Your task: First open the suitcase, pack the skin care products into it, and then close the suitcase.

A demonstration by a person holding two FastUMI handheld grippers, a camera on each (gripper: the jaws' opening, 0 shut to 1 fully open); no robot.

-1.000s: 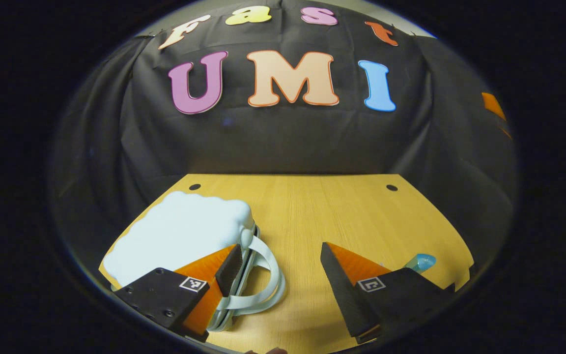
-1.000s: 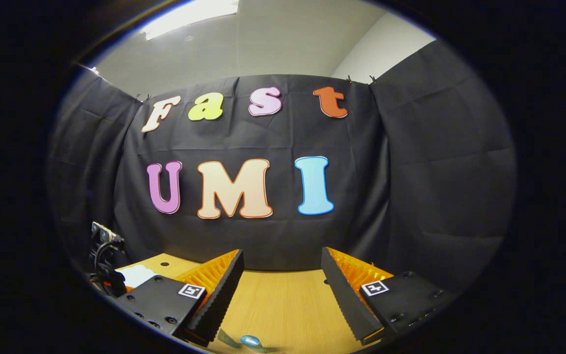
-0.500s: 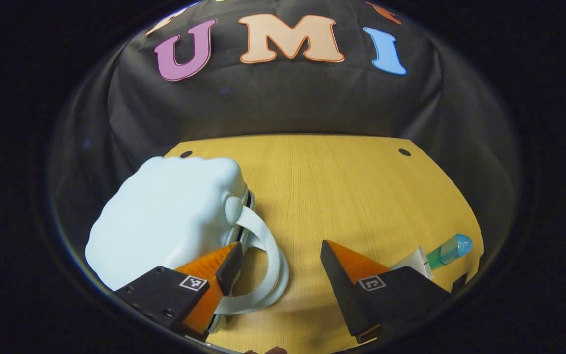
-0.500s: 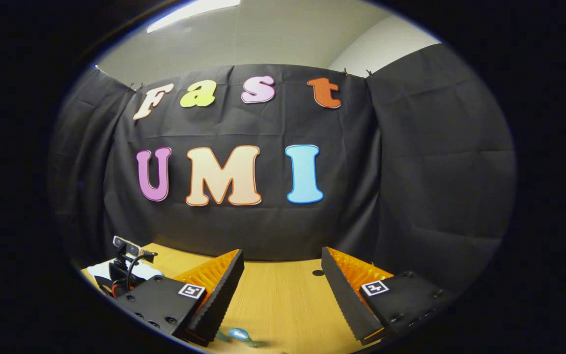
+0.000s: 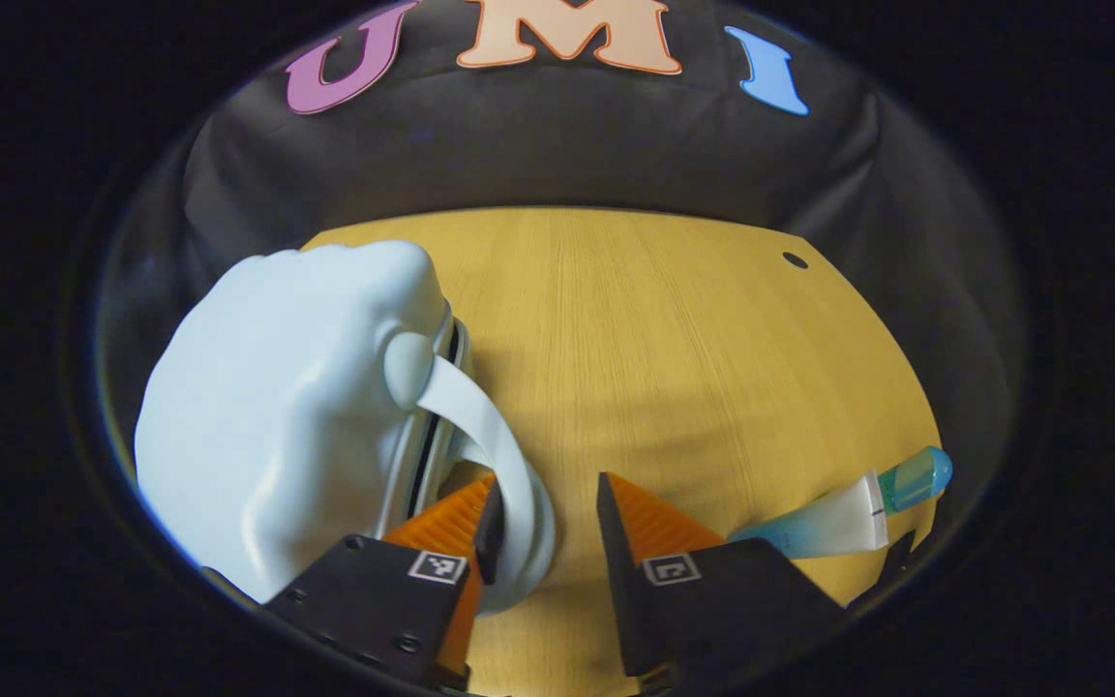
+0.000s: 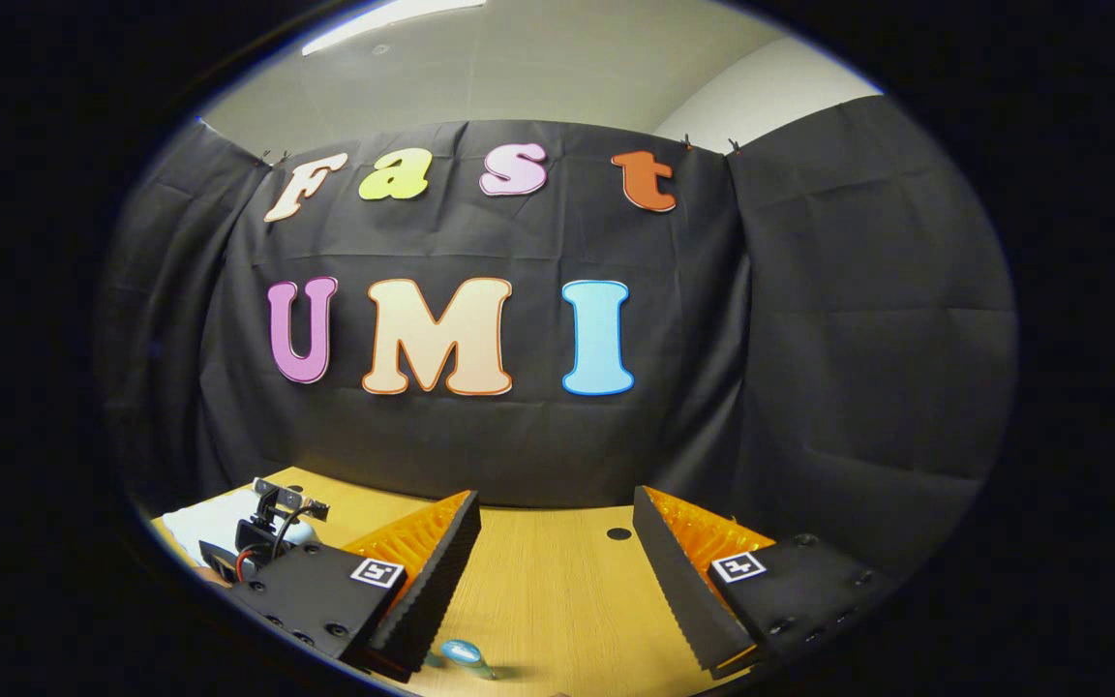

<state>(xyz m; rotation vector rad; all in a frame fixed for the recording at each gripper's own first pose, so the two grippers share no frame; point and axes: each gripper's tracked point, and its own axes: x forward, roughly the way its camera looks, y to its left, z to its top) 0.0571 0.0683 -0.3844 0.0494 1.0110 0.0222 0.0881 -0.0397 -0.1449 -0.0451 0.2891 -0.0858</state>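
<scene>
A white cloud-shaped suitcase (image 5: 277, 407) lies closed on the left of the wooden table (image 5: 664, 319), its white strap handle (image 5: 509, 455) looping out to the right. My left gripper (image 5: 546, 492) hangs over that handle, partly closed but still open; the strap runs between the fingers against the left one, with a gap to the right one. A blue-and-white skin care tube (image 5: 828, 518) with a blue cap lies to the right. In the right gripper view my right gripper (image 6: 556, 508) stands open and empty above the table, the tube's cap (image 6: 461, 651) below it and the suitcase (image 6: 199, 518) at far left.
The black cloth wall closes off the back and both sides of the table. A small round hole (image 5: 795, 259) sits near the far right corner of the tabletop, also seen as a hole (image 6: 618, 533) in the right gripper view. The left gripper's camera rig (image 6: 272, 518) shows beside the suitcase.
My left gripper has moved forward and tipped down over the suitcase handle, and its fingers have narrowed around the strap. The right gripper has barely shifted.
</scene>
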